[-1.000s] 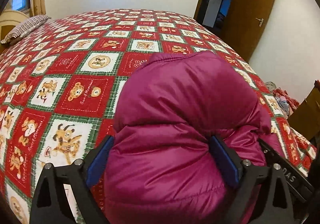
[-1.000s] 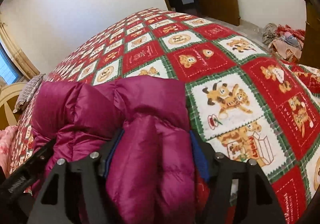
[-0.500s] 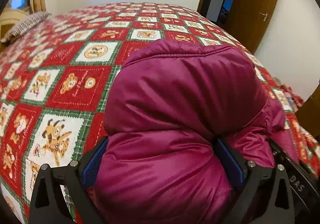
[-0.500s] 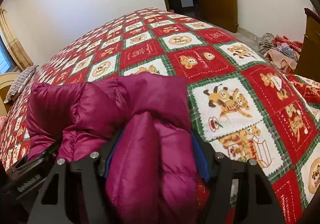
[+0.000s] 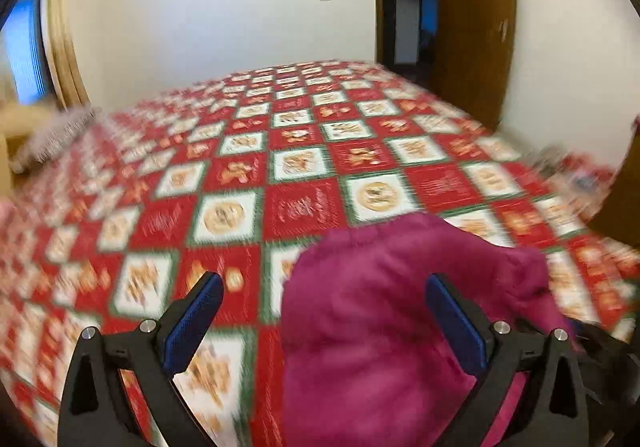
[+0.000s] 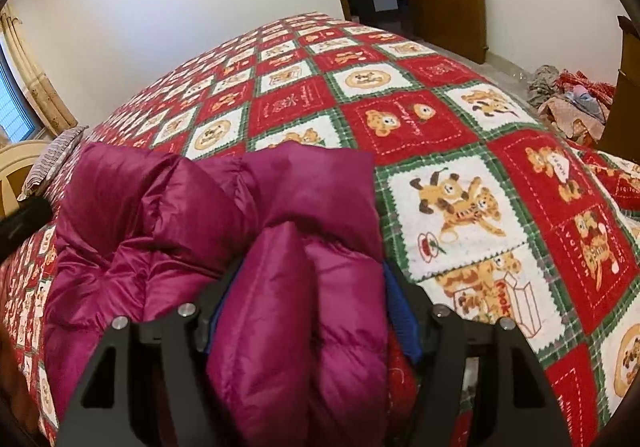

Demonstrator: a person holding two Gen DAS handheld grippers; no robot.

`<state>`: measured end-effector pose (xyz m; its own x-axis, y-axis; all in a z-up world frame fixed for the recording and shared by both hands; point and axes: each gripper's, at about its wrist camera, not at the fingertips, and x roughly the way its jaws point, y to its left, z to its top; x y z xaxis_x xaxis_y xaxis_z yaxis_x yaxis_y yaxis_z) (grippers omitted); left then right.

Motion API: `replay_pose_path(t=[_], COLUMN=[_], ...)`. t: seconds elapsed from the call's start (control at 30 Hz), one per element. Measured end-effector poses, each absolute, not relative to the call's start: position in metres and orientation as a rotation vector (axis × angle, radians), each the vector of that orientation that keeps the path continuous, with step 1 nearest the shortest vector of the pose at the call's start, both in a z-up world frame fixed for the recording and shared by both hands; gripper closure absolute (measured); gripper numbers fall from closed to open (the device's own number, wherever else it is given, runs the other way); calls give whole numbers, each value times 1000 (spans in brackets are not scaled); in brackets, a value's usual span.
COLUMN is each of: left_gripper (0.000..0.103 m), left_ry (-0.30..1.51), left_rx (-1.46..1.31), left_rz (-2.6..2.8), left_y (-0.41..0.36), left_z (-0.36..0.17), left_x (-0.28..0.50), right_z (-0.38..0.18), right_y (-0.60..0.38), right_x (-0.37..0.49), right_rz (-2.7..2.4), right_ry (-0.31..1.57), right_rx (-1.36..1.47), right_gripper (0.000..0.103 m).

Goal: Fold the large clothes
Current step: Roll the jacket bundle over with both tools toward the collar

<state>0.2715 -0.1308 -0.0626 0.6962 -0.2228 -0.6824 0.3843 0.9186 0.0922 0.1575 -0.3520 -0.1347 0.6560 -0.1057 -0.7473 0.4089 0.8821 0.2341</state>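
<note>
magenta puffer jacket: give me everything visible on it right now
The magenta quilted puffer jacket is shiny, nylon-looking and puffy, bunched into a folded bundle of stitched, padded sections. It lies on the red, white and green bear-print patchwork bedspread near the bed's near edge. The right gripper is clamped on a padded fold. The left gripper stands open, its right finger against the fabric, left finger clear. That view is motion-blurred.

Smearing bedspread (image 5: 248, 183) and pillow (image 5: 52, 135) into motion blur, hiding right gripper's (image 6: 310, 311) blue pads behind jacket (image 6: 296, 327).
</note>
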Motion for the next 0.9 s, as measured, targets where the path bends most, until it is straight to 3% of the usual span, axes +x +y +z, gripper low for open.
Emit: replay_pose_path(t=[0.37, 0.6, 0.77, 0.9], left_gripper=[1, 1, 1, 1], left_ry=[842, 951, 878, 920], left_rx=[187, 70, -136, -273], left_rz=[-308, -435, -572, -691], left_y=[-139, -108, -35, -17], left_z=[-128, -113, -80, -93], left_x=[302, 303, 260, 236], right_z=[-137, -137, -135, -133], right_y=[-355, -360, -394, -379], right_x=[159, 156, 119, 96], right_rz=[-304, -261, -17, 55], right_ry=[782, 779, 705, 758], right_rx=[417, 455, 753, 688], right_gripper=[35, 32, 30, 28])
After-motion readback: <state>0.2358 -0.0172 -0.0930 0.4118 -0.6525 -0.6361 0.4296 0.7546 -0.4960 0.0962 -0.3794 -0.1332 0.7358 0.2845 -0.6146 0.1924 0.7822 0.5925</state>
